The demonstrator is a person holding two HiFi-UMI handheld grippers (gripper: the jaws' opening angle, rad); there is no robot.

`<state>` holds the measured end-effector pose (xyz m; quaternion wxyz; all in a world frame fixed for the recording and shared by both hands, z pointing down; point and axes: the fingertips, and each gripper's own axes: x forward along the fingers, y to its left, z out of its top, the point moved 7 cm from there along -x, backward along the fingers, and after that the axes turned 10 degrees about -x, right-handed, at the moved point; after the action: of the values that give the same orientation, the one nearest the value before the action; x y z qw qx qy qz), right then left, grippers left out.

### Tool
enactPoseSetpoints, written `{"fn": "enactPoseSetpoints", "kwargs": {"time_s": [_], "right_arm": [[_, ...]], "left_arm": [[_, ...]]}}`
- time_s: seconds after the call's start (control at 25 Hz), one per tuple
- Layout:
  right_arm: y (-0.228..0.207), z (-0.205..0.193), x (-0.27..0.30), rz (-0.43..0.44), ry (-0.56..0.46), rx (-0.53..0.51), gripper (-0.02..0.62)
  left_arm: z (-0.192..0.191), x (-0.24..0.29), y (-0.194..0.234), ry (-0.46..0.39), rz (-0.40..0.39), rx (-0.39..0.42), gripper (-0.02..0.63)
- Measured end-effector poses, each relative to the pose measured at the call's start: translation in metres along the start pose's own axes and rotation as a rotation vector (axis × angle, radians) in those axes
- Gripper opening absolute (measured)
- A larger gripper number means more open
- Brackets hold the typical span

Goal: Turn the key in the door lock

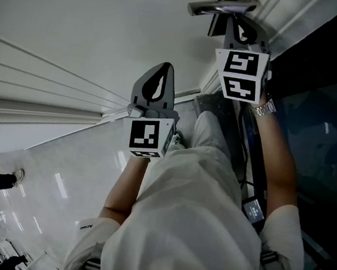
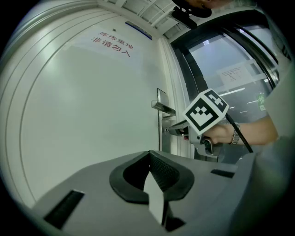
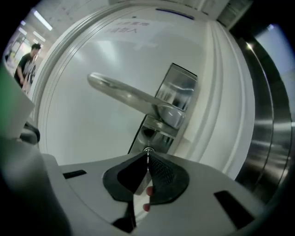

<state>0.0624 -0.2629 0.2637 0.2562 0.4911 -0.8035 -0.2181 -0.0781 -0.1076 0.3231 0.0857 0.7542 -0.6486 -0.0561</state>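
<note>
One key [image 3: 147,152], only a thin metal sliver of it showing, nosed into the cylinder on the lock plate [image 3: 162,123] just below the lever handle [image 3: 123,94]. Pinched in the jaws of the right gripper [image 3: 147,157], closed down narrow on its head, right up near the plate.

Probably small, light and stiff, but thin enough to bend or slip loose if twisted off-axis. Best gripped flat across the head, close to the lock, and rolled straight around the cylinder's line. Smooth metal by the look of it, so worth a firm squeeze.

Count-wise: one key, one lock plate, one lever handle, one white door [image 3: 87,133], two grippers. Left gripper [image 2: 150,157] hanging well back from the door, jaws pressed together on nothing. Can't tell how far round the key sits.
</note>
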Motion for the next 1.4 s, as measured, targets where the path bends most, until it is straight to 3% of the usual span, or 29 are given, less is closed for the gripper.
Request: {"fn": "enactPoseSetpoints", "kwargs": {"time_s": [0.24, 0.48, 1.0, 1.28, 1.4], "right_arm": [[-0.013, -0.007, -0.002, 0.101, -0.039, 0.416, 0.011], [-0.020, -0.017, 0.000, 0.158, -0.063, 0.764, 0.011], [-0.021, -0.027, 0.001, 0.235, -0.098, 1.349, 0.012], [-0.020, -0.032, 0.003, 0.256, -0.099, 1.547, 0.014], [-0.021, -0.031, 0.003, 0.256, -0.100, 1.500, 0.015]], "left_arm": [[0.003, -0.003, 0.002, -0.005, 0.014, -0.004, 0.008], [0.001, -0.001, 0.003, 0.000, 0.018, -0.002, 0.008], [0.002, 0.002, -0.002, 0.001, 0.007, 0.000, 0.008], [-0.001, 0.002, 0.000, 0.003, 0.010, -0.001, 0.008], [-0.002, 0.001, -0.002, 0.002, 0.009, -0.005, 0.008]]}}
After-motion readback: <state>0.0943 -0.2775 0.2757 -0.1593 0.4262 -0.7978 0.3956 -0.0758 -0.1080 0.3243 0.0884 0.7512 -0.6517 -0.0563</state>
